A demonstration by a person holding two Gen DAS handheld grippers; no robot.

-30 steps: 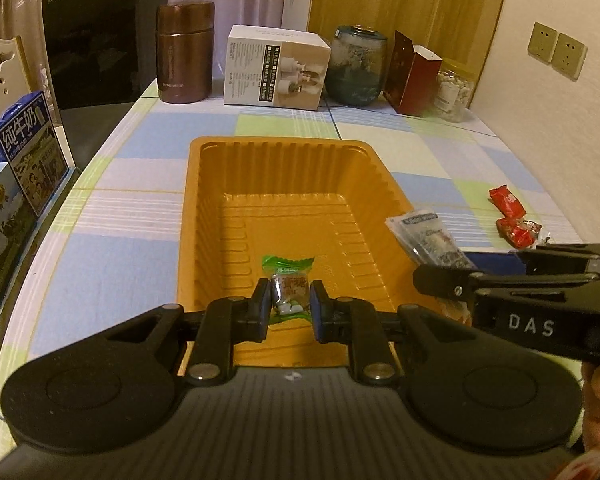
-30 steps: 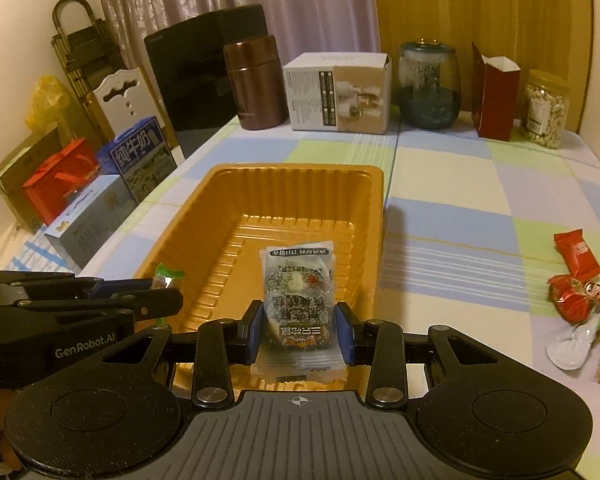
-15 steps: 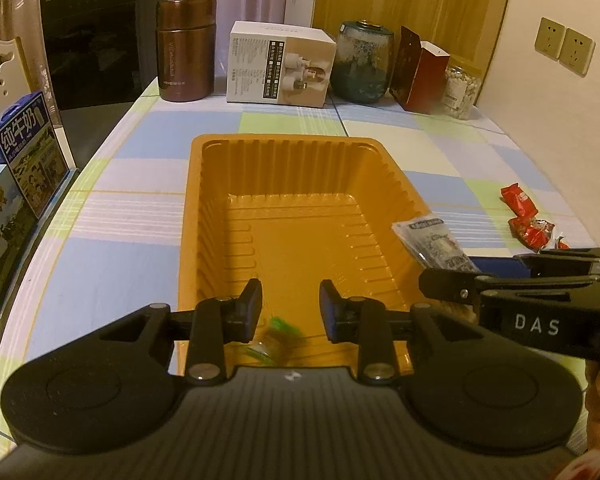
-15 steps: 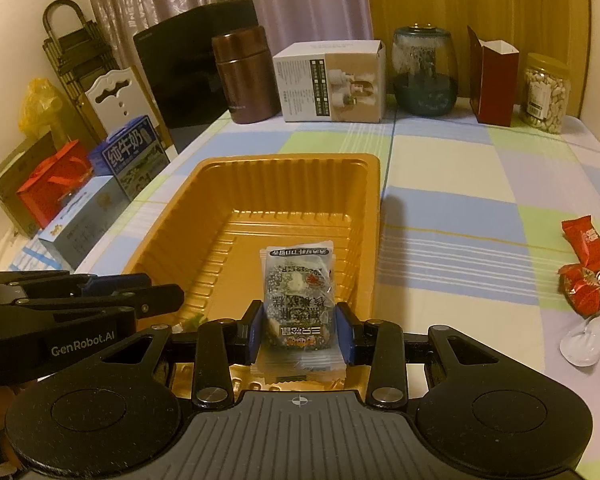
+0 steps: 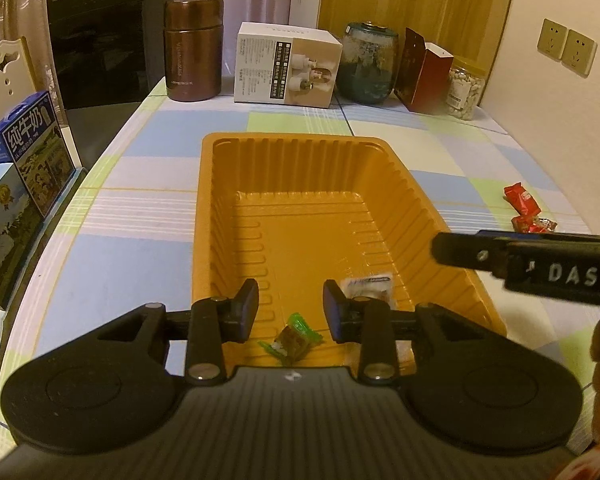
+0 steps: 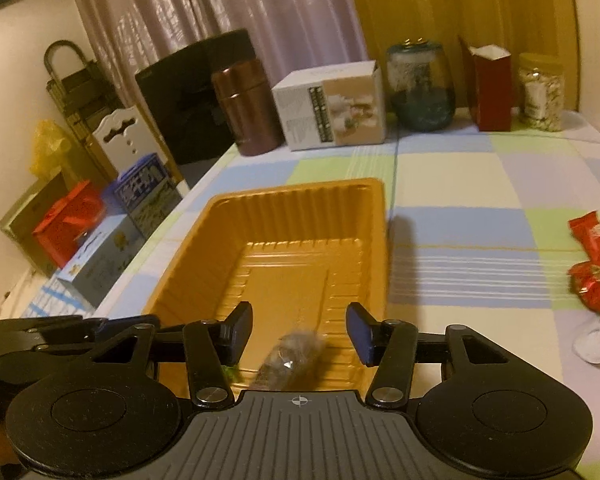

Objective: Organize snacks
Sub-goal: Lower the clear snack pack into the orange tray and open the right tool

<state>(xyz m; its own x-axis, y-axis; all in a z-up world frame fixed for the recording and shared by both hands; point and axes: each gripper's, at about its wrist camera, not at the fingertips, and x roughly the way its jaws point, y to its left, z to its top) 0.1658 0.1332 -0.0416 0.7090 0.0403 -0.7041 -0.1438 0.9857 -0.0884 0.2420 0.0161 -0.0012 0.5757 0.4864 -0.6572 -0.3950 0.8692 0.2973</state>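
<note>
Tablecloth (image 5: 132,216) checked, curtains (image 6: 204,4) behind; orange tray (image 5: 300,148) centred; both grippers' jaws spread, empty.

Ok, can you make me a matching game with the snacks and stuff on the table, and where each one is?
Things:
1. green candy
2. red candies
3. brown flask
4. nut jar

Places:
A. far right corner of the table
B. inside the orange tray
C. on the tablecloth, right of the tray
D. far end, beside the white box

Pairs: 1-B, 2-C, 3-D, 4-A
</note>
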